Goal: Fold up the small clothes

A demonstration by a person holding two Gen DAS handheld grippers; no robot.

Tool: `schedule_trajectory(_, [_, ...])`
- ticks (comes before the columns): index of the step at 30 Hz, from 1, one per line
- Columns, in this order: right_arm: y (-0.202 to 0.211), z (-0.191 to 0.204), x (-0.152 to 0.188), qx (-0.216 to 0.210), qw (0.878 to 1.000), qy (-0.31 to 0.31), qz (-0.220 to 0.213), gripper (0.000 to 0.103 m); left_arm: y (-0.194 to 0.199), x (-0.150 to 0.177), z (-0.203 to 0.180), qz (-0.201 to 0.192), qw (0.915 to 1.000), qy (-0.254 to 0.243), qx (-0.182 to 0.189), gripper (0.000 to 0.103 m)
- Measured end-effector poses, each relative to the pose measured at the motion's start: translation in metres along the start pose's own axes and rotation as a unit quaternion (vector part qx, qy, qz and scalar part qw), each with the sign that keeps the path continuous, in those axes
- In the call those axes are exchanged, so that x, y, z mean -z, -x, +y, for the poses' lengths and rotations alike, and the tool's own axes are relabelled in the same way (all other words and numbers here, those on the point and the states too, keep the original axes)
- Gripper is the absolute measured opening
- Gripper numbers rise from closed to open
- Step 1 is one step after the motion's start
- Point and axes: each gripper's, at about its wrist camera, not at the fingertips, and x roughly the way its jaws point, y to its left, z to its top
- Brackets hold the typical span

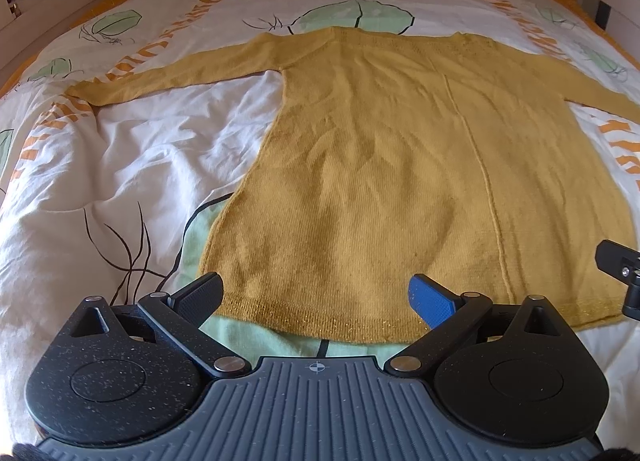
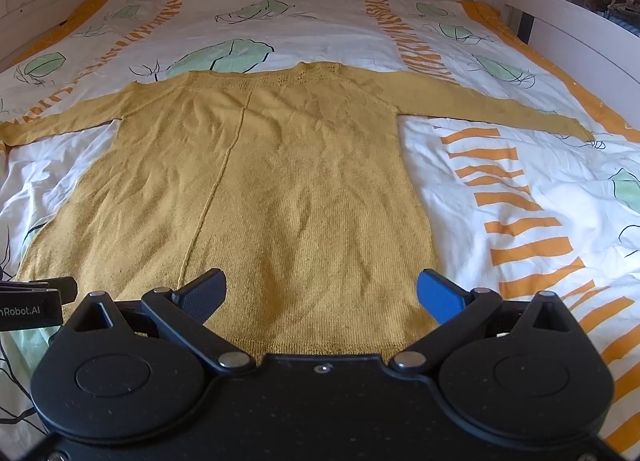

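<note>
1 yellow knit sweater (image 1: 360, 165) lies flat on the bed (image 1: 132, 149), neckline far, 2 sleeves spread wide, likely laid out so folding can start. The left tool (image 1: 316, 297) and right tool (image 2: 322, 295) hover over its hem, both wide open, gripping nothing.

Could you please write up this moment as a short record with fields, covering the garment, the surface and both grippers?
garment: yellow knitted sweater, long sleeves
lay: flat, unfolded, both sleeves spread sideways, neck away from the cameras
hem: near edge, close to both grippers
surface: bedcover, white with green leaves and orange stripes, wrinkled
left gripper: open, over the hem, holding nothing
right gripper: open, over the hem toward the sweater's right side, holding nothing
contact with cloth: cannot tell
fold progress: not yet started
</note>
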Motion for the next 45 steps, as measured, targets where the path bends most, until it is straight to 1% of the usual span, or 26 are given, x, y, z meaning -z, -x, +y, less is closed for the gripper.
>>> schedule_trajectory(23, [-0.002, 0.004, -0.002, -0.002, 1.0, 0.003, 0.004, 0.101, -0.002, -0.002, -0.001, 0.004, 1.0, 0.001, 0.003, 0.1])
schedule_trajectory(37, [-0.008, 0.003, -0.001, -0.013, 1.0, -0.005, 0.013, 0.102, -0.004, -0.003, -0.002, 0.005, 1.0, 0.002, 0.003, 0.1])
schedule_trajectory(41, [-0.012, 0.0, -0.003, -0.02, 1.0, -0.008, 0.018, 0.101, -0.007, -0.007, -0.002, 0.002, 1.0, -0.002, 0.004, 0.1])
schedule_trajectory(45, [-0.017, -0.006, -0.011, -0.022, 1.0, -0.006, 0.015, 0.101, -0.01, -0.019, -0.003, -0.007, 0.9999, -0.004, 0.005, 0.1])
